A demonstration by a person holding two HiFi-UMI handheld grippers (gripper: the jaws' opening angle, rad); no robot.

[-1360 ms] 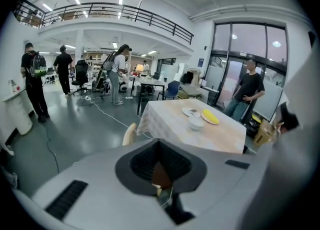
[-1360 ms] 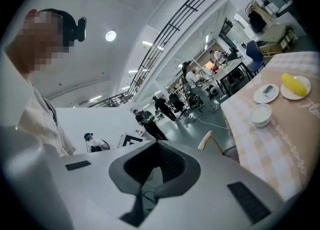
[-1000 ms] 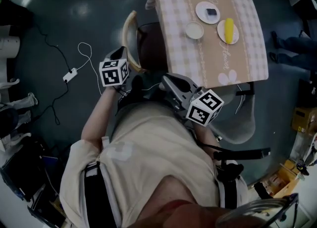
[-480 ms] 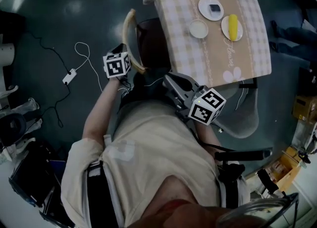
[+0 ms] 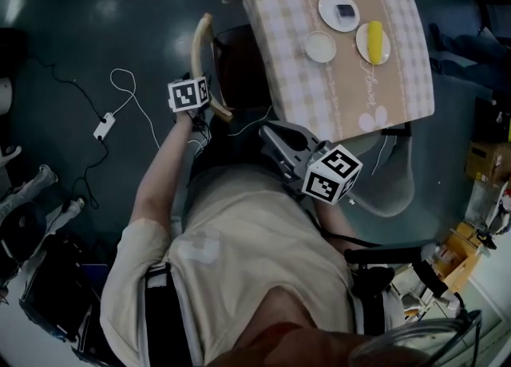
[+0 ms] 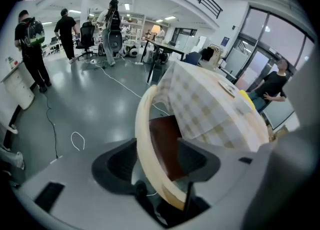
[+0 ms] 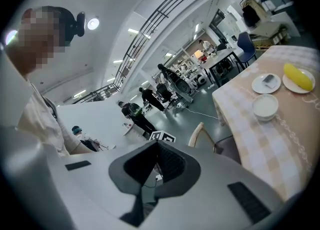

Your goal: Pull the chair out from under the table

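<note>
The left gripper (image 6: 157, 163), jaws just opened, straddles the chair (image 6: 142, 124) back rising mid-frame, unclamped; the right gripper (image 7: 155, 166), closed, sits farther off.

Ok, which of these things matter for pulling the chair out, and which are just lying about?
For the job: chair, tucked under the table; left claw, jaws just opened, chair's back rail between them, not gripped.
Lying about: two plates, bowl, cable on the floor; right claw, shut, empty.
</note>
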